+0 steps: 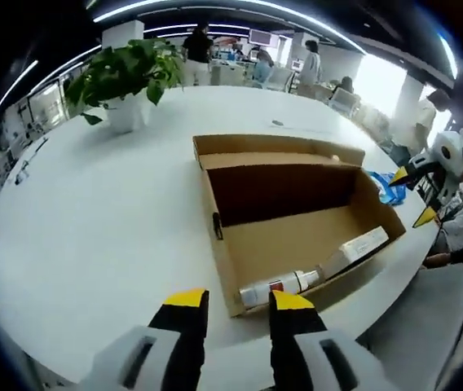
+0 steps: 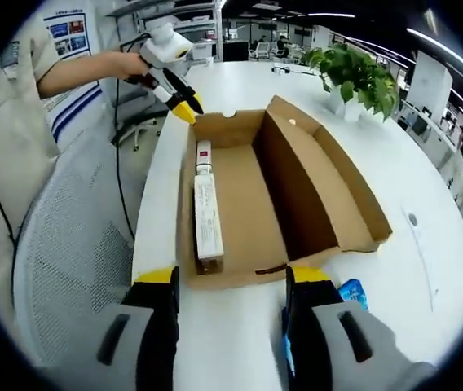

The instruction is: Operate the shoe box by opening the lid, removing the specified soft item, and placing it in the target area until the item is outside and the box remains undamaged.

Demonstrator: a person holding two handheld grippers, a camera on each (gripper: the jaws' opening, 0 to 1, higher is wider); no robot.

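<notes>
The brown shoe box (image 1: 293,236) stands on the white table with its lid folded back. Inside lie a white bottle with a red label (image 1: 280,285) and a long white carton (image 1: 360,243). My left gripper (image 1: 240,301) is open just short of the box's near wall, with nothing between its fingers. My right gripper (image 2: 231,278) is open at the opposite end of the box (image 2: 252,208). A blue soft packet (image 2: 350,292) lies on the table beside its right finger, outside the box. From the left gripper view, the right gripper (image 1: 415,195) stands over that packet (image 1: 388,186).
A potted plant (image 1: 125,73) stands on the table beyond the box. A grey mesh chair (image 2: 68,244) is close to the table edge beside a person's sleeve. The left gripper (image 2: 185,104) is held at the far box corner. People stand in the background.
</notes>
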